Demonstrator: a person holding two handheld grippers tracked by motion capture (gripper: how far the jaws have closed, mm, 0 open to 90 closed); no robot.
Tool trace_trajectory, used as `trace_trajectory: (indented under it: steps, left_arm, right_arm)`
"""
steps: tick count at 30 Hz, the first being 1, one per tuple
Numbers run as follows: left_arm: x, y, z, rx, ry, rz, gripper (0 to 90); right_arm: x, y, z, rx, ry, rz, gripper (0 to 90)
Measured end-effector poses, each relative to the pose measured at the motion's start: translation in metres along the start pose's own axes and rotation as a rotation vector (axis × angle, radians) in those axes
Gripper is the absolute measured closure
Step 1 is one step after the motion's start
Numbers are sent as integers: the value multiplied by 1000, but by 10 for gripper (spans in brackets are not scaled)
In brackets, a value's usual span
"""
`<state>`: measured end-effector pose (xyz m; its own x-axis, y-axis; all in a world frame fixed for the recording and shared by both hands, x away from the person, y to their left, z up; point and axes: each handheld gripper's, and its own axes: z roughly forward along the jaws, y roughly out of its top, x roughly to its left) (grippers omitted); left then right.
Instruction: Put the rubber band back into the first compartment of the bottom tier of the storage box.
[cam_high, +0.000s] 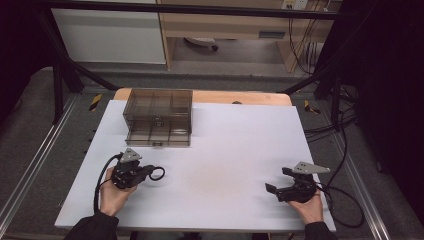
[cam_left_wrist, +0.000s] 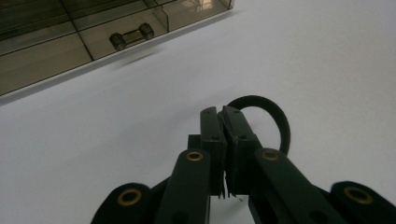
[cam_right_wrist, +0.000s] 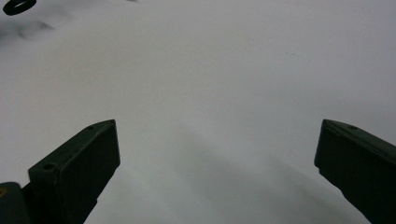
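A black ring lies low over the white table at the front left, pinched at one side by my left gripper. In the left gripper view the jaws stand pressed together, my left gripper shut on the ring, which loops out to their right. My right gripper rests at the front right, open wide with nothing between its fingers. In the right gripper view my right gripper faces bare table, and the ring shows far off at the top left.
A smoky clear drawer box stands at the back left of the white tabletop, its lowest drawer pulled out toward me. The drawer's handle is seen ahead of the left gripper. Cables trail at the table's right edge.
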<state>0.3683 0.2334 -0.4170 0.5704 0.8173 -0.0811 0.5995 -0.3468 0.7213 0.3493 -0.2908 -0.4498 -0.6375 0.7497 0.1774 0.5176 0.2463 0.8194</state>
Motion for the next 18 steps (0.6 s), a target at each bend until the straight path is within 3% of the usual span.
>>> trace_trajectory:
  steps: [18]
  left_arm:
    - [15, 2, -3, -10, 31, -28, 871]
  right_arm:
    - [0, 0, 0, 1, -1, -1, 8]
